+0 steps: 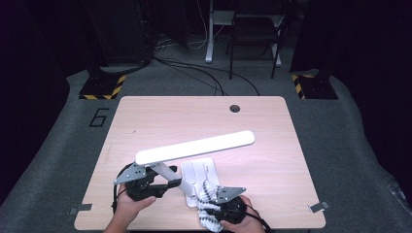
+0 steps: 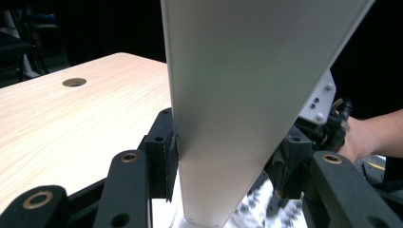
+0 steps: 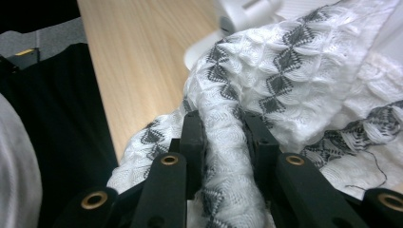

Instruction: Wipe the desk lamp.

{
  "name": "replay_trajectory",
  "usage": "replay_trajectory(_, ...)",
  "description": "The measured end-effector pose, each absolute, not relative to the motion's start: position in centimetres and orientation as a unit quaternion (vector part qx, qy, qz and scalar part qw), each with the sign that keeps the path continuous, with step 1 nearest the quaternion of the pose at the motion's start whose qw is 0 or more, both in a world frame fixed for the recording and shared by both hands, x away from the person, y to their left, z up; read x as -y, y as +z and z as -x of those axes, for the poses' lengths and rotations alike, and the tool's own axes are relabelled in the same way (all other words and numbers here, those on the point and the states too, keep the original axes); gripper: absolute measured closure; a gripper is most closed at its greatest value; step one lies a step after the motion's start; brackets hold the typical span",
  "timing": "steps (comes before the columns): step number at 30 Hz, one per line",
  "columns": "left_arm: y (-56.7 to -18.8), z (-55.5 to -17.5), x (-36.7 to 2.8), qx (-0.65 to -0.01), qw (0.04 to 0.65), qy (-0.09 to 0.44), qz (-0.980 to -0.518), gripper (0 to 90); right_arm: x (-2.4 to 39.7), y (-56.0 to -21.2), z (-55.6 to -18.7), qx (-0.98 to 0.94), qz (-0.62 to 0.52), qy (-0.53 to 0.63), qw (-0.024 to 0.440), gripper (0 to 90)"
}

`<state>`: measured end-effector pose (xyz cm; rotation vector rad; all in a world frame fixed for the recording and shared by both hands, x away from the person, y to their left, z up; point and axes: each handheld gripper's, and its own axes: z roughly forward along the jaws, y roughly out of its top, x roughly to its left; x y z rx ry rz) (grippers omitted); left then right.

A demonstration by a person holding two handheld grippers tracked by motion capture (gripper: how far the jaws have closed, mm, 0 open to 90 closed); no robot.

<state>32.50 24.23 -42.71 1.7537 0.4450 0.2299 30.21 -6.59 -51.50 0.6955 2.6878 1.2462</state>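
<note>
- while your left gripper (image 1: 167, 184) clamps the lamp (image 1: 194, 147), the wiping looks about midway, judging from how things lie.
- left jaws: pressed on both sides of the lamp's flat white arm in the left gripper view, pad (image 2: 170, 156) flush against it. solid hold.
- right gripper (image 3: 223, 137): jaws pinching a bunched fold of the cloth (image 3: 285, 80), white knit with grey diamond pattern. fold runs straight up between the pads.
- lamp sits near the front edge of the table (image 1: 160, 116), a bit left of centre, long light bar slanting up toward the right, base (image 1: 198, 175) flat on the wood.
- cloth is draped over the front right corner of the base, touching it, rest trailing down toward your right hand (image 1: 243, 224) at the table edge.
- done, as far as i can judge: lamp steadied, cloth gripped and brought onto the base.
- left: most of the base is uncovered by the cloth, and the light bar and arm show no cloth contact.
- can't tell from the pictures whether any surface is already clean.
</note>
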Motion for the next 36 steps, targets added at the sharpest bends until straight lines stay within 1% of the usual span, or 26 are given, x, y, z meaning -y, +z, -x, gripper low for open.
replay_trajectory(16, -42.7, -32.5, -24.1, -0.191, 0.613, 0.101, -0.760, 52.3, 11.3, -51.5, -31.6, -0.863, -0.297, 0.401, 0.072, 72.9)
replay_trajectory(22, -42.7, -32.5, -24.1, -0.190, 0.612, 0.100, -0.761, 52.3, 11.4, -51.5, -31.8, -0.864, -0.298, 0.399, 0.077, 72.8)
replay_trajectory(23, -42.7, -32.5, -24.1, -0.188, 0.612, 0.101, -0.761, 52.2, 11.3, -51.5, -31.8, -0.862, -0.304, 0.399, 0.072, 72.8)
replay_trajectory(29, -42.6, -32.4, -24.0, -0.189, 0.610, 0.099, -0.763, 52.1, 11.4, -51.7, -32.9, -0.858, -0.308, 0.405, 0.072, 72.9)
replay_trajectory(33, -42.6, -32.4, -24.1, -0.192, 0.607, 0.100, -0.765, 52.1, 11.5, -51.3, -33.0, -0.859, -0.313, 0.395, 0.091, 73.0)
replay_trajectory(36, -42.6, -32.6, -24.3, -0.189, 0.607, 0.101, -0.765, 52.2, 12.0, -51.2, -33.2, -0.852, -0.323, 0.401, 0.096, 73.1)
